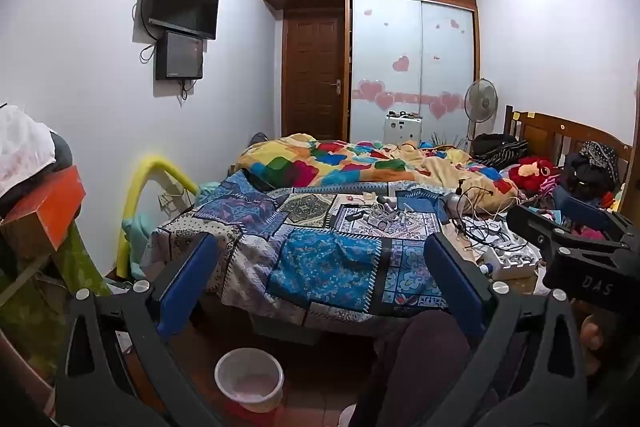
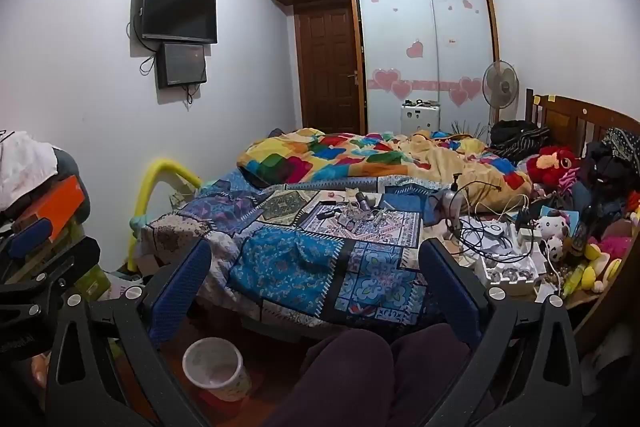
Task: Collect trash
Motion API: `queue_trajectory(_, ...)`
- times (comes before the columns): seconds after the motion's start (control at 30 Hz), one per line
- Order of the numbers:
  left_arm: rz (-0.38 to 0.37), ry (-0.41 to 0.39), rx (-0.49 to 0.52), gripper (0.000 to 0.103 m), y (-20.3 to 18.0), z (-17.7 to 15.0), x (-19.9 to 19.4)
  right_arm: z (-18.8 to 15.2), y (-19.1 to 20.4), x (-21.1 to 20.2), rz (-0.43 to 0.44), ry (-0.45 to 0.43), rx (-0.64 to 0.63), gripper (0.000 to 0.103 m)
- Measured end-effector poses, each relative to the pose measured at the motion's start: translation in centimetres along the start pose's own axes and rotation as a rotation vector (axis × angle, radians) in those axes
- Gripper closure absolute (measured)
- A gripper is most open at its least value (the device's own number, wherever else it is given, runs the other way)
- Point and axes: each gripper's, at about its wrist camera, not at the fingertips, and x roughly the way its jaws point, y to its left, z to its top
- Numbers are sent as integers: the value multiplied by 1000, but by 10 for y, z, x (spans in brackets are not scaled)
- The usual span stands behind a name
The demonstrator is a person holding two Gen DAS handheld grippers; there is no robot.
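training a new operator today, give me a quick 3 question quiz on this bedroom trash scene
1. True or false: the left tool is open and holds nothing.
2. Multiple choice: where does the white bin stand? A) on the patchwork bedspread B) on the floor at the foot of the bed C) on the headboard
3. Fill in: the small loose items lie on the patchwork bedspread, in front of the crumpled colourful ____.

Key
1. True; the right tool is open and empty too.
2. B
3. Quilt
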Motion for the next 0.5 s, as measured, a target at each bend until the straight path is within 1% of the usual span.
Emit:
queue_trajectory(0.03, 1, 5, -2, 0, 1, 0, 1, 0, 0, 0, 0, 0, 0, 0)
queue_trajectory(0.07, -6, -32, 6, 0, -3, -1, -5, 0, 0, 0, -1, -5, 3, 0)
queue_trajectory(0.23, -6, -32, -6, 0, 0, -2, -8, -2, 0, -1, -8, -7, -1, 0)
queue_trajectory(0.27, -5, -22, 13, 0, -4, -2, -3, -2, 1, -1, -9, -8, -2, 0)
queue_trajectory(0.3, -5, -23, 13, 0, -4, -2, -3, 3, 0, -3, -9, -12, -5, 0)
queue_trajectory(0.47, -4, -23, 9, 0, -3, -3, -4, 6, 2, -2, -15, -15, -13, 0)
queue_trajectory(0.5, -5, -22, 7, 0, -3, -3, -5, 2, 2, -5, -13, -25, -19, 0)
